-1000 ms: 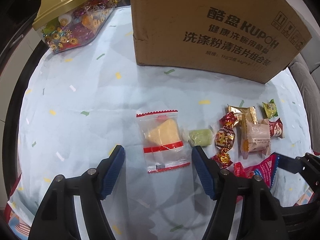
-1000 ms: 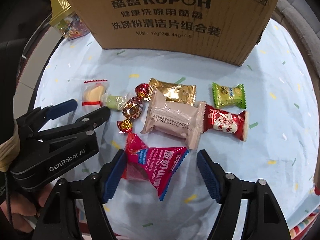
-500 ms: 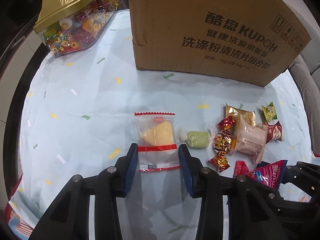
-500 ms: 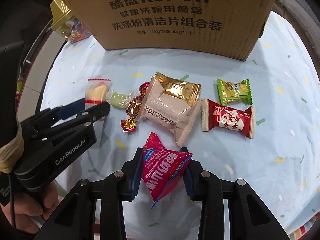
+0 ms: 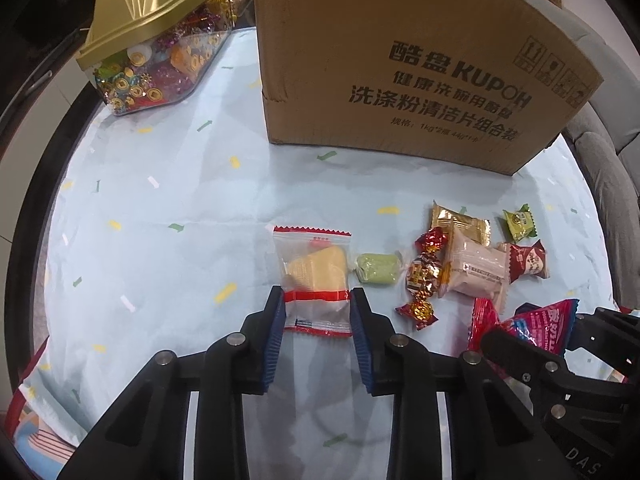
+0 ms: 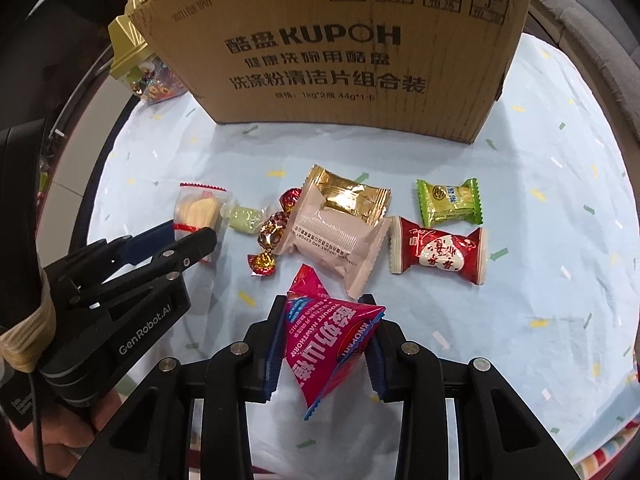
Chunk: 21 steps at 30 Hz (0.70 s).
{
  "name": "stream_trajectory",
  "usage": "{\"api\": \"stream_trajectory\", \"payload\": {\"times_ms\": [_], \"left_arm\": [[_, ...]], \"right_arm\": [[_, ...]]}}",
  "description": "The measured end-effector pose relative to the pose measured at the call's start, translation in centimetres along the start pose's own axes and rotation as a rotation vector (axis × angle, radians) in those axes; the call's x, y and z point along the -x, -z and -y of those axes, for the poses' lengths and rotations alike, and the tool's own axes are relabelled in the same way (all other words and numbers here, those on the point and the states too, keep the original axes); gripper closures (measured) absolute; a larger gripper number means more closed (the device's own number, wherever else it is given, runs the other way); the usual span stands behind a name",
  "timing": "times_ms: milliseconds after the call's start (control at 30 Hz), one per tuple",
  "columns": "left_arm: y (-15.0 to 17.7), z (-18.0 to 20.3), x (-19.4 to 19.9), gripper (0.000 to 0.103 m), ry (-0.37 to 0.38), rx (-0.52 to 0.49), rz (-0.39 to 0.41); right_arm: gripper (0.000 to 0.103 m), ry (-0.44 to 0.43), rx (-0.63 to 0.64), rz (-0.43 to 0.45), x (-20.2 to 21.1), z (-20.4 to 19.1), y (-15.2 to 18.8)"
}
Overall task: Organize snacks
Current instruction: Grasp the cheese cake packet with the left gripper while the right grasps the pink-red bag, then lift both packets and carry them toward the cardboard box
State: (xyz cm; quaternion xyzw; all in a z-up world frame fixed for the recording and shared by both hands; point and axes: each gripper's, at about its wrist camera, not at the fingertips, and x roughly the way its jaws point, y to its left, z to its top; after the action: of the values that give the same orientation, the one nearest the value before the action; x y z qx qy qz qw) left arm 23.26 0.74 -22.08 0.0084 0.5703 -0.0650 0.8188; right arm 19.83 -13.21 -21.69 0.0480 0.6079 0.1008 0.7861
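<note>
My left gripper (image 5: 317, 300) is closing, and its blue pads press both sides of a clear, red-striped biscuit packet (image 5: 314, 268). The right wrist view also shows this gripper (image 6: 192, 232) on the packet (image 6: 198, 208), at the left end of the snack row. My right gripper (image 6: 328, 320) is shut on a pink triangular hawthorn packet (image 6: 328, 344), held just above the cloth in front of the row. Lying loose are a green candy (image 6: 246, 220), a red-gold twist candy (image 6: 272, 232), a pale pink packet (image 6: 332, 240), a gold packet (image 6: 348, 196), a green packet (image 6: 448, 202) and a red packet (image 6: 440, 254).
A large cardboard box (image 5: 400, 60) stands at the back of the light blue tablecloth (image 5: 160, 208). A clear candy jar with a gold lid (image 5: 152, 48) sits at the back left. A grey sofa (image 5: 600, 168) borders the table on the right.
Both grippers went from wide open to closed: the left onto the clear biscuit packet, the right onto the pink triangular packet. Both have risen slightly with their packets.
</note>
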Motion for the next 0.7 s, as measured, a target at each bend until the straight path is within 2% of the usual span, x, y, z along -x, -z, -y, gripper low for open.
{"api": "stream_trajectory", "payload": {"times_ms": [700], "left_arm": [[1.2,0.8,4.8,0.074,-0.004,0.000,0.058]], "right_arm": [[0.067,-0.016,0.000,0.106,4.6,0.1,0.2]]}}
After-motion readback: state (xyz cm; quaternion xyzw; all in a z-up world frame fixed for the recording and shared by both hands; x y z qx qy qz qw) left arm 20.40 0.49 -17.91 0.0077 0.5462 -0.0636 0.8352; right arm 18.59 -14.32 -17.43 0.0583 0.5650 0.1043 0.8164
